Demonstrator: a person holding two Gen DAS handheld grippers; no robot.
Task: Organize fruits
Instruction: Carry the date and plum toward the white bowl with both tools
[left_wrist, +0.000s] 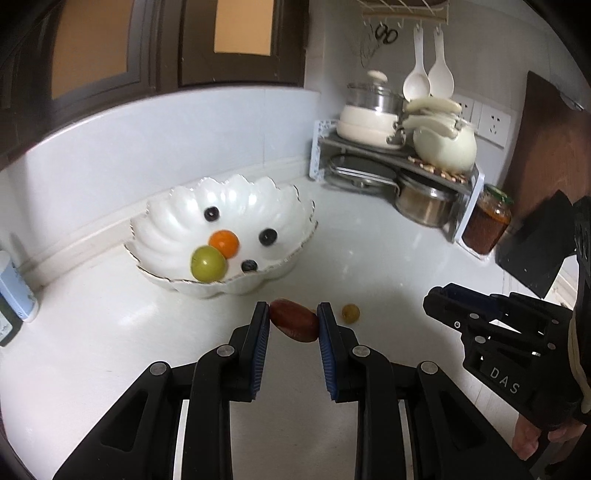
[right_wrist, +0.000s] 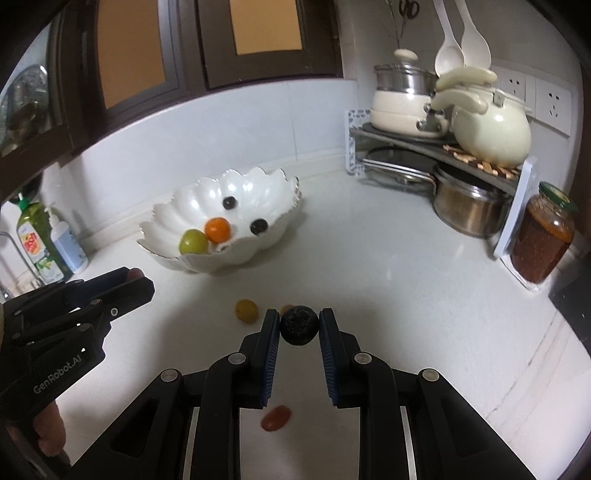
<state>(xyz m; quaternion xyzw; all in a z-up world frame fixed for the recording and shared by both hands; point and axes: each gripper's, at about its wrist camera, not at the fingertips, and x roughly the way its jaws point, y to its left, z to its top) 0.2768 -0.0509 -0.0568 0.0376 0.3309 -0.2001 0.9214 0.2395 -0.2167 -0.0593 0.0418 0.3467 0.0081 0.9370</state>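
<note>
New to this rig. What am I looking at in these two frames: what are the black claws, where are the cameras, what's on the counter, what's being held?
No robot arm here: a person carries a hand-held two-finger gripper in each hand, and a fisheye camera on each one looks forward along its fingers.

In the left wrist view, the left gripper is closed on a reddish-brown oval fruit; the right gripper shows at the right edge.

In the right wrist view, the right gripper is closed on a dark round berry; the left gripper shows at the left edge.

On the white counter stands a scalloped white bowl holding a green fruit, an orange fruit and a few dark berries. Loose on the counter are a small yellow fruit and a red oval fruit. A rack of pots and a jar stand at the back right.
</note>
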